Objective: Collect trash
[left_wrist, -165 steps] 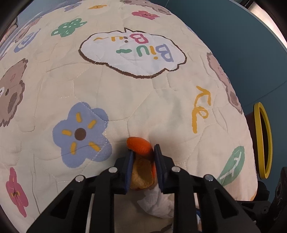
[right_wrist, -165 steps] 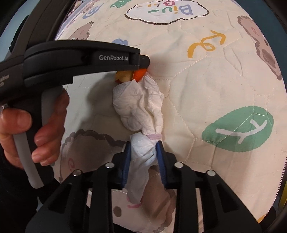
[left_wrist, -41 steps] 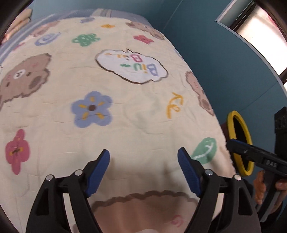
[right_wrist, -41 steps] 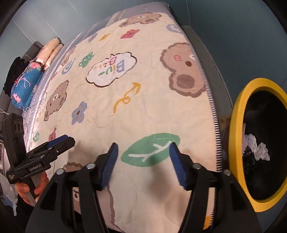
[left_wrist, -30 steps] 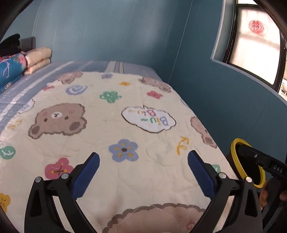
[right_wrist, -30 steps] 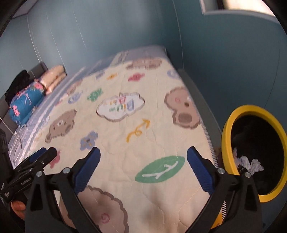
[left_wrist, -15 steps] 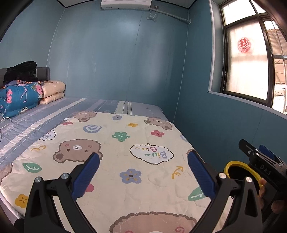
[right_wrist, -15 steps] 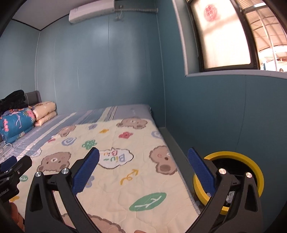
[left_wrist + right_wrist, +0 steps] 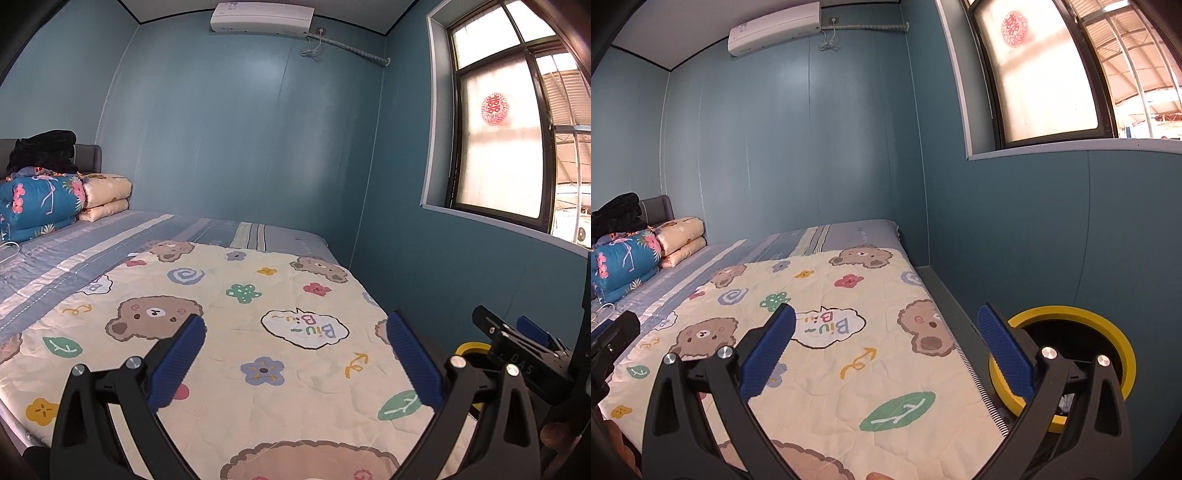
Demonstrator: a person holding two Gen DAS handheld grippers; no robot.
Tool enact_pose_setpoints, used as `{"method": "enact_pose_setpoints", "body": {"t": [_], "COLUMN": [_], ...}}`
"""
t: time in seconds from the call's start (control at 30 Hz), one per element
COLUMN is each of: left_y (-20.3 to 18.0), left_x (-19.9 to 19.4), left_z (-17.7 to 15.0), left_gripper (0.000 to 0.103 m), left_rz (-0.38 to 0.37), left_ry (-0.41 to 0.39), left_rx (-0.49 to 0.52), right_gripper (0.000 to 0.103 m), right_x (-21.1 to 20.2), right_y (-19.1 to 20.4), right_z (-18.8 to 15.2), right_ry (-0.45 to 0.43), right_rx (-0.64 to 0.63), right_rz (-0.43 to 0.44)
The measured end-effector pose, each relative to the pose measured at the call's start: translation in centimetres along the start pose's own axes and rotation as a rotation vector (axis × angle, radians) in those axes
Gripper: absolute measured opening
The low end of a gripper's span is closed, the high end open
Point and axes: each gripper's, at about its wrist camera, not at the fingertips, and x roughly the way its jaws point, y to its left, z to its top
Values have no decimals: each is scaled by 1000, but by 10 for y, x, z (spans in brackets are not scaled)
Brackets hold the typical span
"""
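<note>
My left gripper [image 9: 293, 356] is open wide and empty, held above the near end of the bed. My right gripper [image 9: 884, 352] is also open wide and empty, above the bed's right edge. A yellow-rimmed trash bin [image 9: 1108, 332] stands on the floor right of the bed; a bit of white trash shows inside it behind my right finger. In the left wrist view the bin rim [image 9: 466, 348] peeks out behind the right gripper's body [image 9: 524, 354]. No trash shows on the cream cartoon quilt [image 9: 258, 332].
The quilt [image 9: 827, 354] covers a bed with a striped blue sheet [image 9: 110, 236]. Folded blankets [image 9: 40, 203] and dark clothing are stacked at the headboard. Blue walls close in at the back and right, with a window [image 9: 1045, 70] above the bin.
Both grippers let go of the orange peel and tissue, opened wide, then rose and tilted up from facing the quilt to facing the room. White trash now lies in the bin.
</note>
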Motion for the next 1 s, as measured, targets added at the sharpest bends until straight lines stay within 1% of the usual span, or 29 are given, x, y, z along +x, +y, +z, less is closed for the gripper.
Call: {"method": "enact_pose_setpoints", "body": {"t": [0.47, 1.0], "left_y": [-2, -3], "left_x": [-3, -1], "left_z": [1, 2], "left_gripper": [95, 95], "left_rz": [-25, -30], "left_ry": [4, 16], "left_rx": [3, -1], "right_gripper": [95, 95], "right_x": [5, 6], "right_y": [2, 2], "right_z": [-3, -5], "right_ry": [26, 33], "right_rx": [1, 7], "right_rz": [5, 1]}}
